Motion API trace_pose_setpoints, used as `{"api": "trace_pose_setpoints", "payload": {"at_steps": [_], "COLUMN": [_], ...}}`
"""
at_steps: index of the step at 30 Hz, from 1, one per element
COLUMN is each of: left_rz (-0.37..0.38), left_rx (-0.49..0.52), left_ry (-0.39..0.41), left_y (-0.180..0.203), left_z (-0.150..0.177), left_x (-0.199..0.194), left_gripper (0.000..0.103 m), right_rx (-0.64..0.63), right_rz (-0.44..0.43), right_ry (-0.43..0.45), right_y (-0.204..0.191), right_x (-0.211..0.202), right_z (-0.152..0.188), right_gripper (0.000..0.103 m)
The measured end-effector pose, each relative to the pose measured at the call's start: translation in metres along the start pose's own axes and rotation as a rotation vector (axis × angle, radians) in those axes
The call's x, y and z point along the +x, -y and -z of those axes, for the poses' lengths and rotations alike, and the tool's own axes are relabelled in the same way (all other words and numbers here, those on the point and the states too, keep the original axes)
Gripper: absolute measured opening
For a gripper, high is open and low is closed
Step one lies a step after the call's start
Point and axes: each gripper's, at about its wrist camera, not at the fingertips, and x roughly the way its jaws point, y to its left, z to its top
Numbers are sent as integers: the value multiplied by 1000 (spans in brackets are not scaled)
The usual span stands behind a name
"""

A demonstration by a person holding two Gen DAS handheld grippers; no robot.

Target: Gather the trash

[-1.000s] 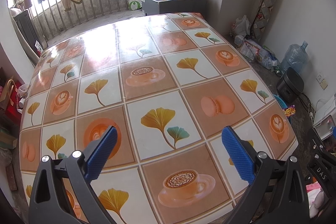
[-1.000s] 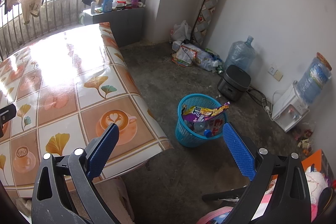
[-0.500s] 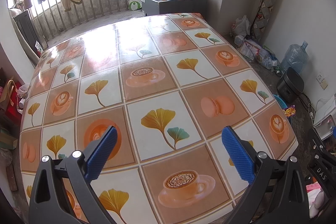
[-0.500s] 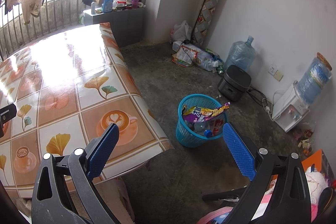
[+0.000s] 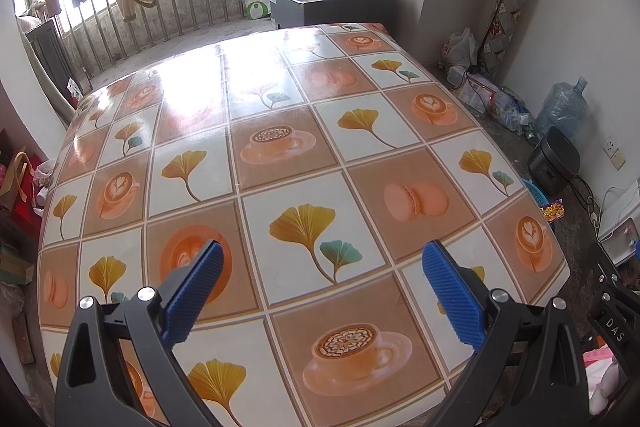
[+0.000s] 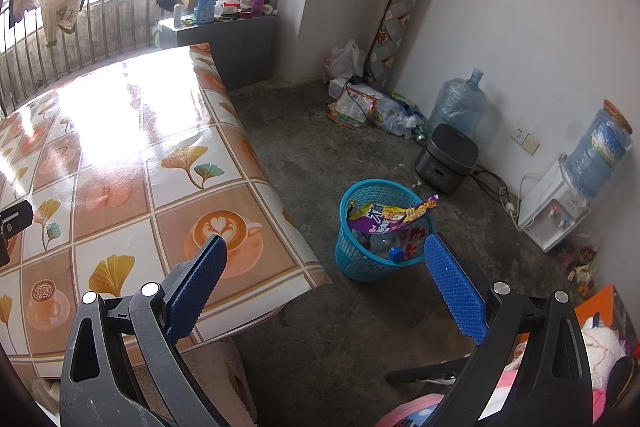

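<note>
Trash fills the blue mesh wastebasket [image 6: 378,231] on the concrete floor beside the table [image 5: 280,163]: a purple snack wrapper [image 6: 390,215] lies across its rim, above a clear plastic bottle [image 6: 386,247]. Glossy oilcloth printed with ginkgo leaves and coffee cups covers the table. The left gripper [image 5: 322,263] and right gripper [image 6: 325,259] both gape wide, holding nothing.

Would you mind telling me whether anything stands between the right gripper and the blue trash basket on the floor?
Nothing visible does. The right gripper is open and empty, with only bare concrete floor before the blue trash basket, which stands beside the table corner.
</note>
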Motion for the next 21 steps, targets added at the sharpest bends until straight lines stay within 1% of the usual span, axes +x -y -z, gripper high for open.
{"api": "trace_pose_setpoints", "payload": {"at_steps": [21], "left_rz": [-1], "left_rx": [1], "left_ry": [-2], "left_y": [0], "left_z": [0], "left_x": [0], "left_gripper": [97], "right_rx": [3], "right_rz": [0], "right_ry": [1], "right_y": [-1], "right_x": [-1], "right_z": [0], "right_gripper": [95]}}
